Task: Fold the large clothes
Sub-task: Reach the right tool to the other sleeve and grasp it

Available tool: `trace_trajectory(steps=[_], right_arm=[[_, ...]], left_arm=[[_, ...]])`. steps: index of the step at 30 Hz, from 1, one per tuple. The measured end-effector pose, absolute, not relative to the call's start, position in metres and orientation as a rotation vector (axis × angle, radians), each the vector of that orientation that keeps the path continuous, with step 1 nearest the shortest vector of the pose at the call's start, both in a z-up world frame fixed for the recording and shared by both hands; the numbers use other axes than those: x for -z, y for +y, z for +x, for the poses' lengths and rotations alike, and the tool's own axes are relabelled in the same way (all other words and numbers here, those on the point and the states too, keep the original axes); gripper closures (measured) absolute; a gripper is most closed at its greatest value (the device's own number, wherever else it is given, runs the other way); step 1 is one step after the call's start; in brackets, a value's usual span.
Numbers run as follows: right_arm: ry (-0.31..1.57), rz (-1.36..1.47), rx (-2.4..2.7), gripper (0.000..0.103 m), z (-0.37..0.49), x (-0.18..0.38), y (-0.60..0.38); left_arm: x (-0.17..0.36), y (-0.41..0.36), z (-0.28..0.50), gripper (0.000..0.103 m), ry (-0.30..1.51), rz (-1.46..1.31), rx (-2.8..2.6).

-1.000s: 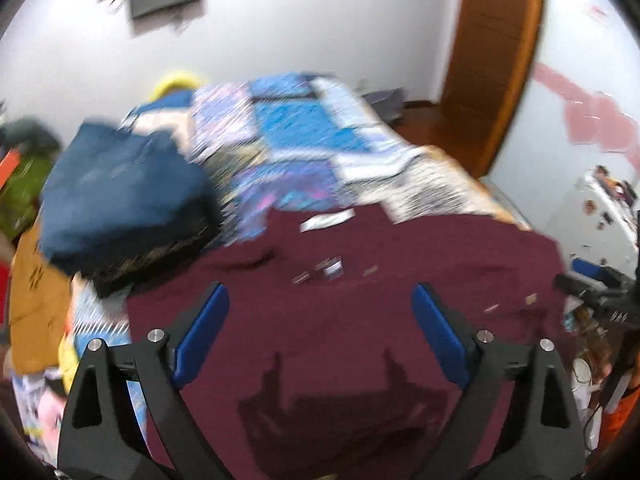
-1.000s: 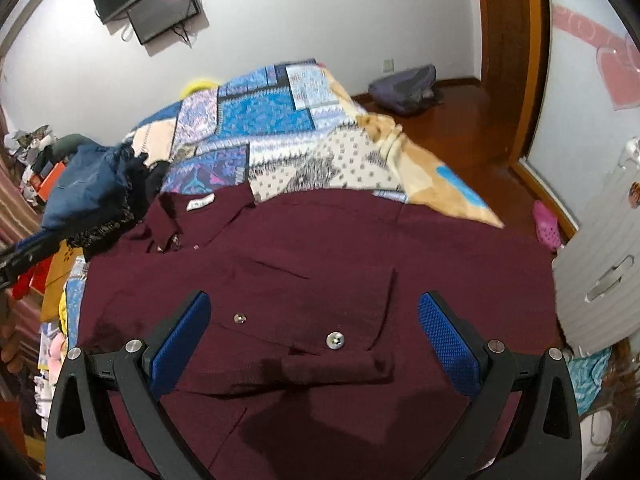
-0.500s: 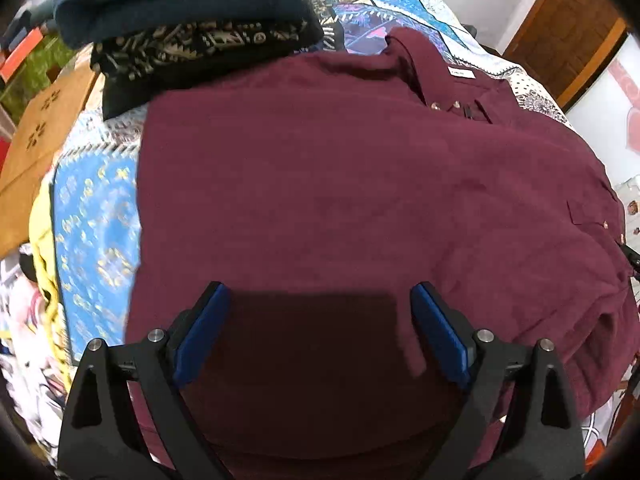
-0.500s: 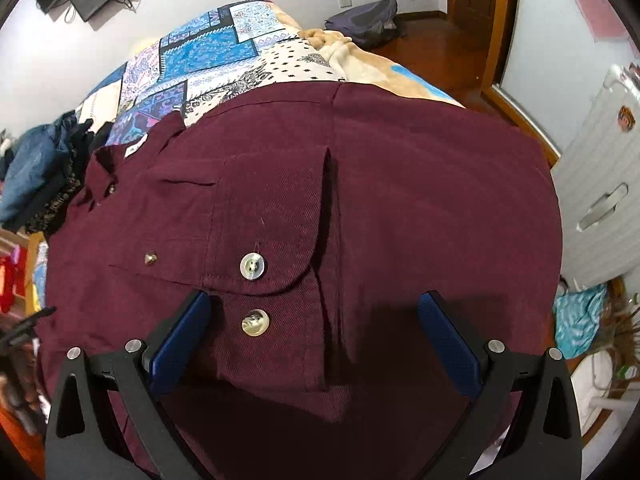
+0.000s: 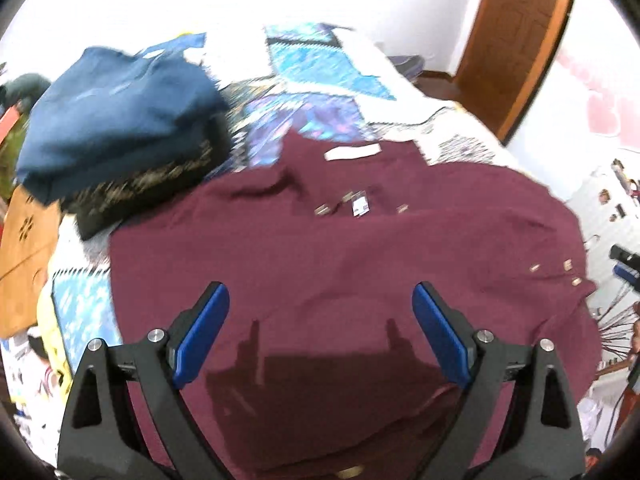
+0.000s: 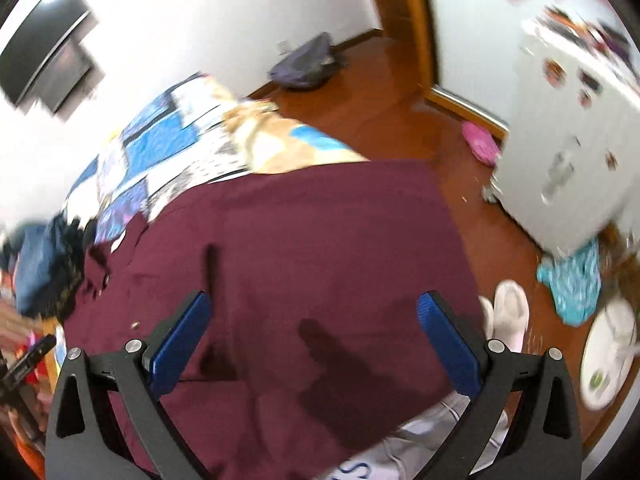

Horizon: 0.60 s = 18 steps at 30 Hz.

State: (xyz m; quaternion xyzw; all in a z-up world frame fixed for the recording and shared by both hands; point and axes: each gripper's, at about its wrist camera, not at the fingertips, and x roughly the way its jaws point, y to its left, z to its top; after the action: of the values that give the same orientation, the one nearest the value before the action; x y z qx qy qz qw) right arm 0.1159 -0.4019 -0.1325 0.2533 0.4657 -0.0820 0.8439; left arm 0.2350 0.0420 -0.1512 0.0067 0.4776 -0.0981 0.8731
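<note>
A large maroon button shirt lies spread flat on a patchwork bedspread, collar and white label at the far end. It also shows in the right wrist view. My left gripper is open and empty, hovering above the shirt's near part. My right gripper is open and empty, above the shirt's right side near the bed edge. Both views are motion-blurred.
A stack of folded dark blue and black clothes sits on the bed at the left. A white cabinet, pink slipper, white slippers and a bag stand on the wooden floor to the right.
Both grippers have lifted back from close over the shirt and tilted up, so more of the room shows. The right view has swung rightwards. Both stay open.
</note>
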Motion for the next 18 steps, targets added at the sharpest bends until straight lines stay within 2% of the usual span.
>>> trace_trajectory(steps=[15,18], right_arm=[[1.108,1.074,0.299,0.0,0.056,0.236,-0.473],[1.116,1.145,0.283,0.01,0.06,0.251,-0.475]], left_arm=[[0.166,-0.038,0.249,0.01,1.054,0.07,0.333],[0.166,-0.039,0.248,0.01,1.052,0.056,0.332]])
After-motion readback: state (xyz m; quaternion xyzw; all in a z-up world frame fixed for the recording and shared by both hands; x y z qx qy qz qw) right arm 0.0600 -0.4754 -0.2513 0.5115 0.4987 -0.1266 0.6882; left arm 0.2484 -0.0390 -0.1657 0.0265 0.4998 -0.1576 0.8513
